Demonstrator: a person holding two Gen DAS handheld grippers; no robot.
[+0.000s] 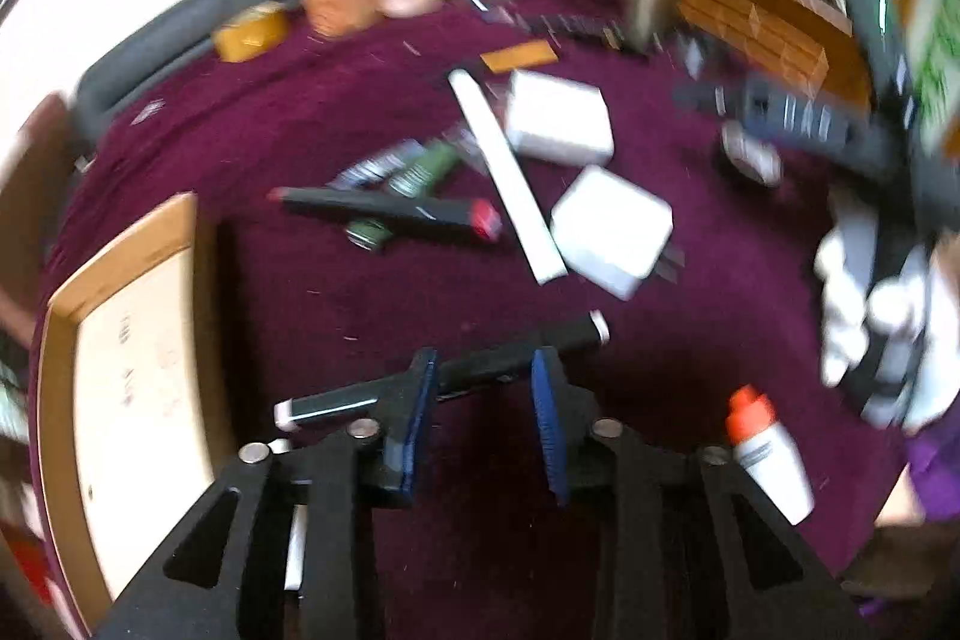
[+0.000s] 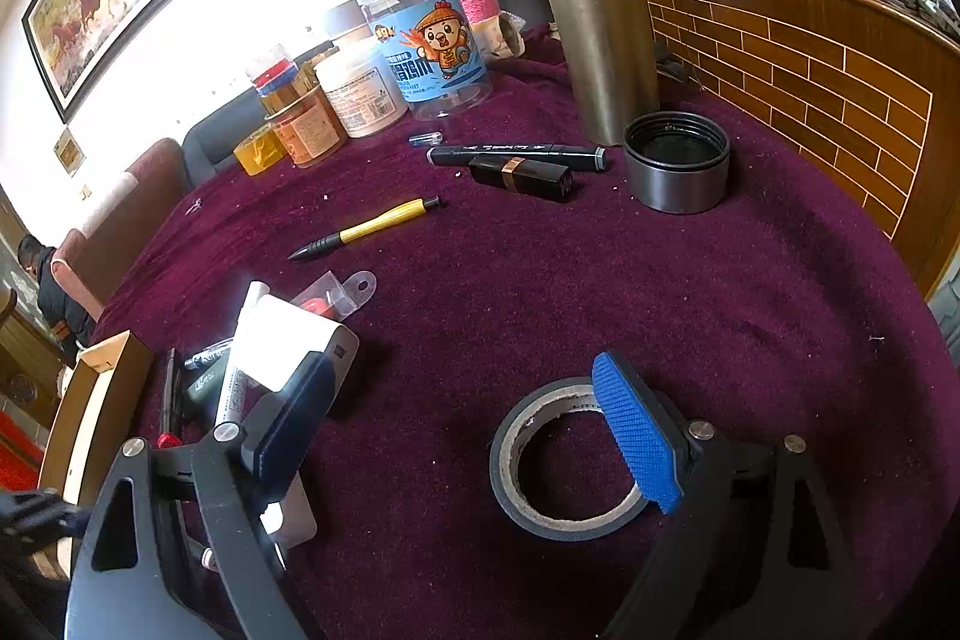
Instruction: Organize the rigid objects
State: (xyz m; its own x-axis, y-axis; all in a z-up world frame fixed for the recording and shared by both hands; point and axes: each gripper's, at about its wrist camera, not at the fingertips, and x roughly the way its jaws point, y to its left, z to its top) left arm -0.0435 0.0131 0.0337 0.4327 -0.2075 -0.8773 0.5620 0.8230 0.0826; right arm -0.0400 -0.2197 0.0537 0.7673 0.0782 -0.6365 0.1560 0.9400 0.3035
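The left wrist view is blurred. My left gripper (image 1: 485, 415) hangs low over the purple cloth with a gap between its blue pads and nothing pressed between them. A black marker with white ends (image 1: 480, 376) lies crosswise just beyond the fingertips. My right gripper (image 2: 462, 400) stands wide open over a black tape roll (image 2: 564, 460); its right pad (image 2: 636, 436) hangs over the roll's right rim without gripping it. A wooden box (image 1: 120, 370) sits at the left, also seen as the wooden box (image 2: 96, 400) in the right wrist view.
White boxes (image 1: 612, 226), a white tube (image 1: 504, 172), a red-tipped marker (image 1: 390, 214) and an orange-capped bottle (image 1: 768, 454) lie around. Farther off are a steel flask (image 2: 594, 22), its lid (image 2: 675, 160), a lipstick (image 2: 522, 175), a yellow pencil (image 2: 372, 226) and jars (image 2: 432, 40).
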